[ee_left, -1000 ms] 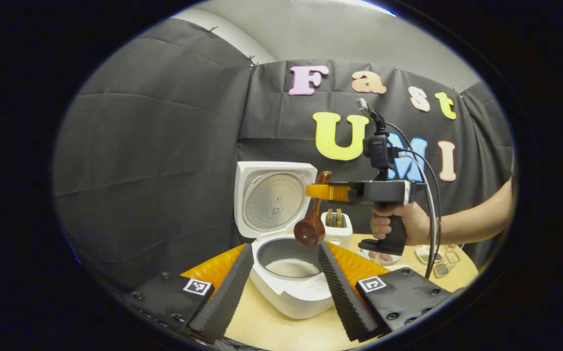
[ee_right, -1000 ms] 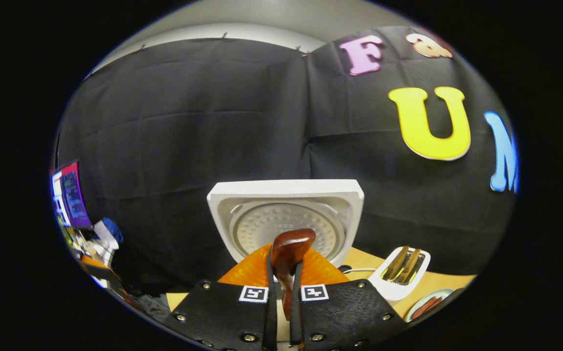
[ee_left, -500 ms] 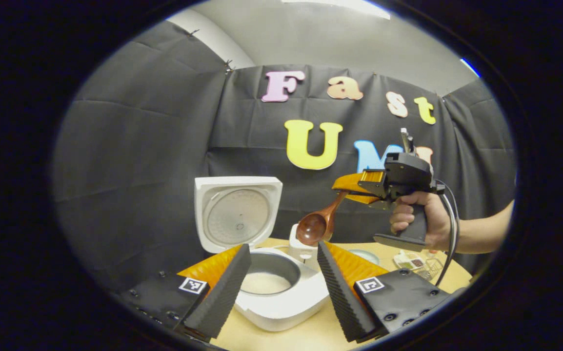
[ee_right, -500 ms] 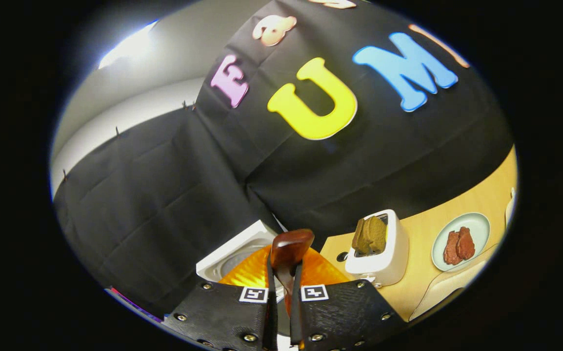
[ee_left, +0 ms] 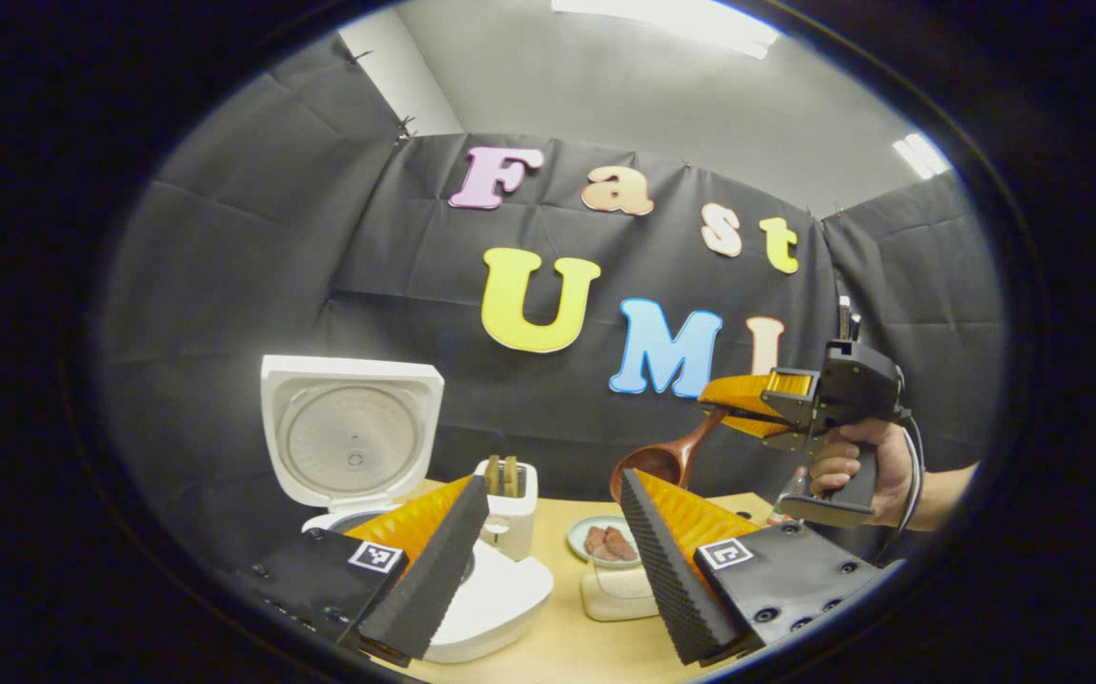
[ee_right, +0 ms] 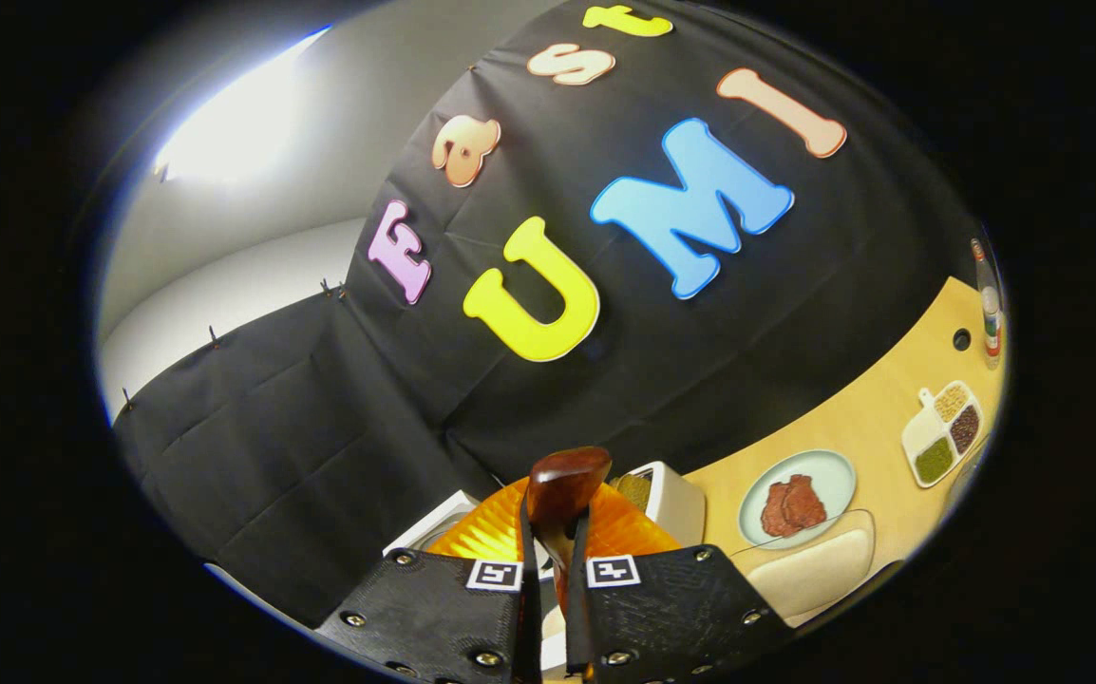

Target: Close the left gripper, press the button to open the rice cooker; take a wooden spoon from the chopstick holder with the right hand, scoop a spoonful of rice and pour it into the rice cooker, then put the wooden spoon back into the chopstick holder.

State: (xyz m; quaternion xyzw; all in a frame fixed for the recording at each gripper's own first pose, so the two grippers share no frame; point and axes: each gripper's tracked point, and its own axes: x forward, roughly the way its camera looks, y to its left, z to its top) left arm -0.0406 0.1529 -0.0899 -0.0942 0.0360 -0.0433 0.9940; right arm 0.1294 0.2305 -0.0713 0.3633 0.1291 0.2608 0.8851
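Observation:
The white rice cooker (ee_left: 496,598) stands open at the lower left of the left gripper view, its lid (ee_left: 350,432) upright; my left finger hides the pot. My left gripper (ee_left: 551,481) is open with nothing between its fingers. To the right, a hand holds my right gripper (ee_left: 724,407) in the air, shut on the handle of the brown wooden spoon (ee_left: 652,464), whose bowl hangs low to the left above the table. In the right gripper view the spoon's handle end (ee_right: 562,475) sticks up between the closed fingers of the right gripper (ee_right: 548,560). A clear box of rice (ee_left: 616,594) sits beneath.
A white toaster (ee_left: 508,494) with bread stands beside the cooker. A plate of meat (ee_right: 795,499), the rice box (ee_right: 809,570), a divided tray of grains (ee_right: 942,432) and a small bottle (ee_right: 988,313) lie on the wooden table (ee_right: 880,418).
My right gripper has carried the spoon to the right, away from over the open cooker. The left gripper view has swung right, so the cooker now sits farther left.

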